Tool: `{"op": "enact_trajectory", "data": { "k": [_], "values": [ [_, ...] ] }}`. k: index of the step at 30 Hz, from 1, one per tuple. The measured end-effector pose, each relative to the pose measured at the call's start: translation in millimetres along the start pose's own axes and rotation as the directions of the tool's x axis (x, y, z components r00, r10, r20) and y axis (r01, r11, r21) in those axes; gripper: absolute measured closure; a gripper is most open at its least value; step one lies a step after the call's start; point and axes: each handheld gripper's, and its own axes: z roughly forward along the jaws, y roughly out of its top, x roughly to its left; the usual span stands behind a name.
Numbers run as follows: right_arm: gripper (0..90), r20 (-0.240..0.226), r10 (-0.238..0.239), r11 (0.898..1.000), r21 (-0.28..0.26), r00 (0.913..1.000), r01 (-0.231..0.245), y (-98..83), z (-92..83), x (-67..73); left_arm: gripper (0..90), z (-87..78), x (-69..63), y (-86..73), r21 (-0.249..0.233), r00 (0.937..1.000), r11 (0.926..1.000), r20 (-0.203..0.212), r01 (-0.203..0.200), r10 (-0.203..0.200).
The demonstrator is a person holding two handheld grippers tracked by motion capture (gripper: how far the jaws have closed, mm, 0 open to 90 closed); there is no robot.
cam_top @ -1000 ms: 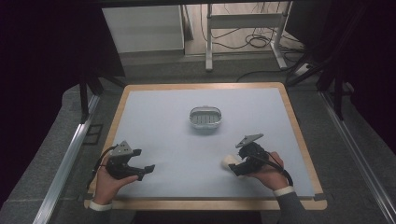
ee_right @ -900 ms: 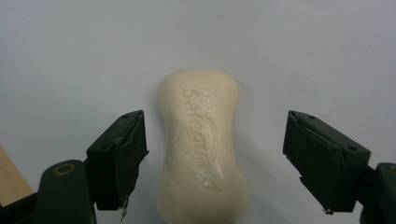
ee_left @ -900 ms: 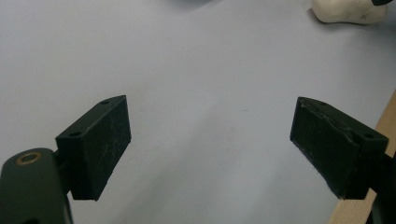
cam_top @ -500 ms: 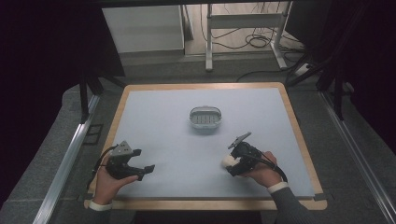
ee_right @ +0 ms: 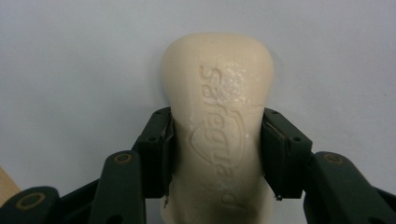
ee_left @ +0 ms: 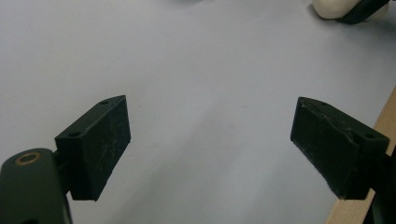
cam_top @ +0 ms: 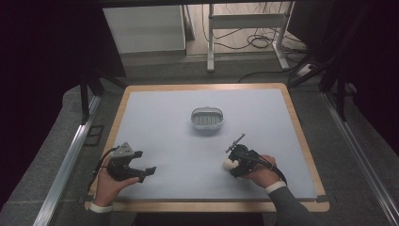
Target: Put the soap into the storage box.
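Squarely between two black jaws, a cream bar of soap point(ee_right: 217, 126) is pinched at its waist, the pads pressing both long sides while its rounded end juts past them; embossed lettering runs along its top face. That is the right gripper point(ee_right: 217, 154) as its own camera sees it, with pale grey mat beneath the bar. From the high view, the same right gripper point(cam_top: 234, 163) lies low over the near right part of the mat, the soap showing as a pale lump at its tip, held by a right hand point(cam_top: 259, 175) in a dark sleeve with a white cuff.

Across the mat, the left gripper point(ee_left: 210, 140) has its jaws spread wide with nothing between them, bare grey surface below and a strip of the wooden table edge point(ee_left: 373, 177) at the right of that view. Seen from above, the left gripper point(cam_top: 141, 170) sits near the front left of the mat, held in the left hand point(cam_top: 110, 183), well apart from the right one.

Farther back, near the middle of the grey mat point(cam_top: 164, 122), stands a small oval soap dish point(cam_top: 207, 118), well apart from both grippers. The mat covers a wood-rimmed table; cables trail on the floor beyond.
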Motion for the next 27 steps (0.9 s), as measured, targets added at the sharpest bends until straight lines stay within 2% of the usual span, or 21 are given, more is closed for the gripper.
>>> {"op": "enact_trajectory", "data": {
  "k": [4,12,14,22,27],
  "values": [
    [49.0,0.003,-0.010,1.000,0.006,0.9999,0.010,1.3,-0.6,1.3,12.7,-0.1,0.2,0.1,0.000,1.0000,1.0000,0.000,-0.003,0.003],
    [49.1,0.009,-0.006,1.000,-0.027,0.9999,0.006,1.4,-10.8,-4.2,12.7,-0.2,0.4,-0.2,-0.002,1.0000,1.0000,-0.002,0.002,-0.002],
    [49.1,0.013,-0.009,0.999,-0.052,0.9999,0.010,1.9,-16.4,-6.6,12.7,0.3,0.3,-0.1,0.000,1.0000,1.0000,-0.002,-0.002,0.002],
    [49.1,0.019,-0.005,0.995,-0.096,0.9998,0.007,4.4,-28.0,-12.4,12.7,-0.1,0.4,0.0,-0.001,1.0000,1.0000,-0.003,-0.004,0.004],
    [49.1,0.004,-0.008,0.991,-0.133,1.0000,0.008,10.5,-35.1,-18.4,12.7,1.2,0.0,0.1,0.006,1.0000,1.0000,0.001,-0.003,0.003]
  ]
}}
